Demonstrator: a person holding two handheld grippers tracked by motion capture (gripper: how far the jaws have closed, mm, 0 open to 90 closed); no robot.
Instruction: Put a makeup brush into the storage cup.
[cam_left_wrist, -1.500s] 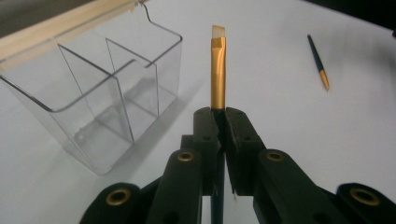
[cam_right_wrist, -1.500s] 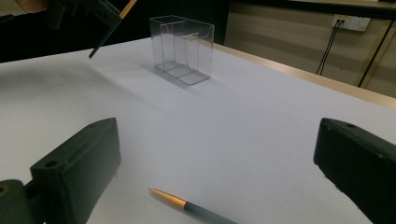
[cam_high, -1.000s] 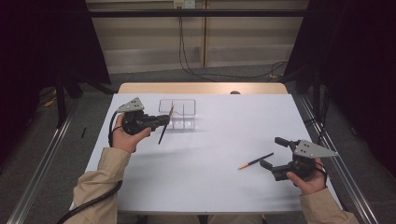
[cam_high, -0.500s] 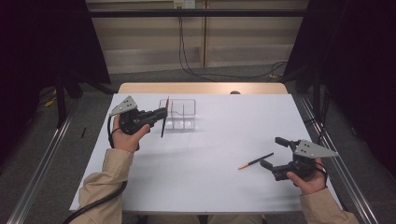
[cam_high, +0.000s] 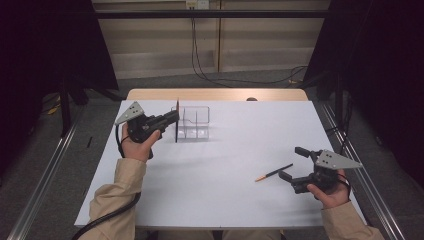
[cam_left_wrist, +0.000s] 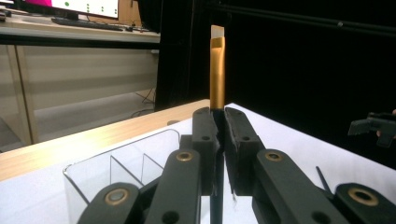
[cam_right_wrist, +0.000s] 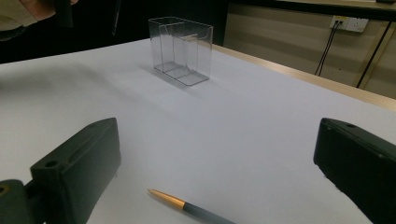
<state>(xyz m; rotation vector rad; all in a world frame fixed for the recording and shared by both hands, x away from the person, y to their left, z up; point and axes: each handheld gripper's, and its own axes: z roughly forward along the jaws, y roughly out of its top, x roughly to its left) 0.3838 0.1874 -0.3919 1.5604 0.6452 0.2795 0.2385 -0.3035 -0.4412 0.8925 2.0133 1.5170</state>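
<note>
While my left gripper (cam_high: 170, 118) has its two black jaws pressed flat on the slim black pen with the gold band (cam_left_wrist: 217, 74), the pen stands nearly upright — its long axis runs top to bottom, gold end above the pads and dark shaft hanging below them. In the high view the pen (cam_high: 177, 121) shows as a thin vertical line just at the left end of the clear plastic organiser box with its inner dividers (cam_high: 194, 122), which sits on the white table (cam_high: 225, 200) near the far edge. That is the relation the next move turns on, as I judge it: the lower tip has to end up over an open compartment, and from these views I cannot tell whether it already hangs above the box's nearest slot or just outside its left wall. In the left gripper view the box (cam_left_wrist: 116, 172) lies low and to the left of my jaws, so a small shift that way looks needed before lowering.

My right gripper (cam_high: 300, 165) rests low over the table with its jaws spread wide and nothing between them. A second pen, black with a gold tip (cam_high: 273, 172), lies flat just in front of it — axis slanting, gold tip pointing away from the gripper. That one is clearly nearer my right hand (cam_high: 330, 192); the box is well apart from it.
</note>
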